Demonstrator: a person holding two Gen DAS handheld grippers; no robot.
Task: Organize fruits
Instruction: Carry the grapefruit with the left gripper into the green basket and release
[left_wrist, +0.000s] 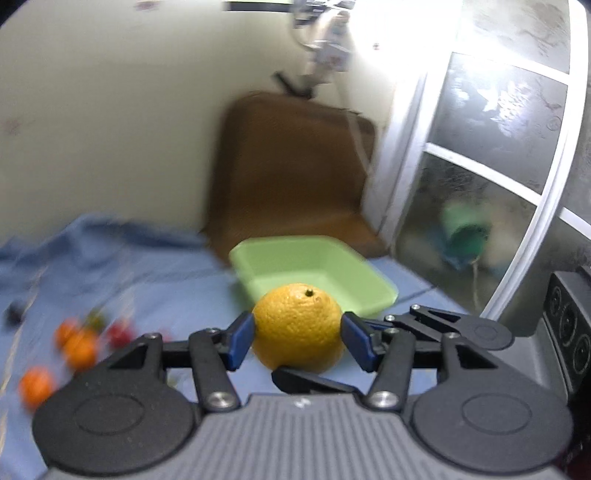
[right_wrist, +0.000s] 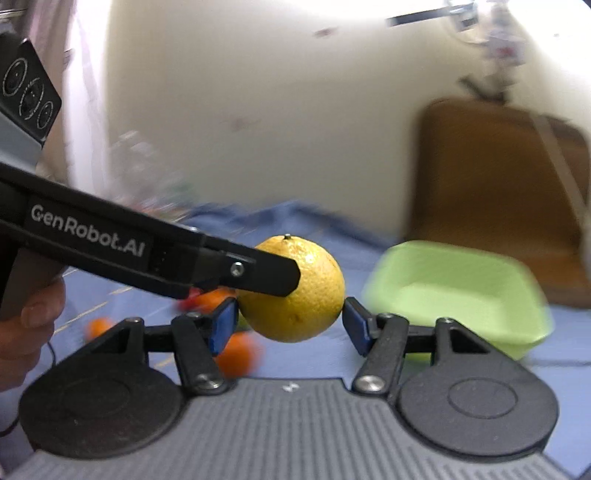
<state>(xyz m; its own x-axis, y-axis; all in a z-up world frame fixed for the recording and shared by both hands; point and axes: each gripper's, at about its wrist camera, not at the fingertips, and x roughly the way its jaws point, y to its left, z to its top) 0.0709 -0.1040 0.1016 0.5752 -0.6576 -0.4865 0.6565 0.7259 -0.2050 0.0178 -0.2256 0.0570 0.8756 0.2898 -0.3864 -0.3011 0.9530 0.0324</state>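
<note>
Two wrist views of one moment. The left gripper (left_wrist: 298, 334) pinches a yellow fruit (left_wrist: 297, 325) between its blue pads (left_wrist: 242, 341), one pad on each side of the fruit. The fruit's stem end faces up, and it hangs clear of the blue cloth (left_wrist: 166, 280) that covers the surface.

In the right wrist view the left gripper reaches in from the left. One of its black fingers crosses the near left face of the fruit, and a hand (right_wrist: 29, 332) at the left edge holds its handle. The right gripper (right_wrist: 291, 325) is partly spread, with the same fruit between its pads. Its left pad (right_wrist: 223, 326) meets the edge of the fruit and its right pad stands just beside it. Whether these pads press on the fruit cannot be told.

A light green tub (left_wrist: 295, 242) stands on the cloth just beyond the fruit, to the right in both views, with nothing visible inside it. To the near left, well apart from the tub, lie blurred small oranges (left_wrist: 79, 347), a red fruit (left_wrist: 120, 332) and, farther left, a dark fruit (left_wrist: 14, 312). A brown chair (left_wrist: 291, 166) stands behind the tub against a pale wall. A white-framed glass door (left_wrist: 491, 166) fills the right side of the left wrist view.
</note>
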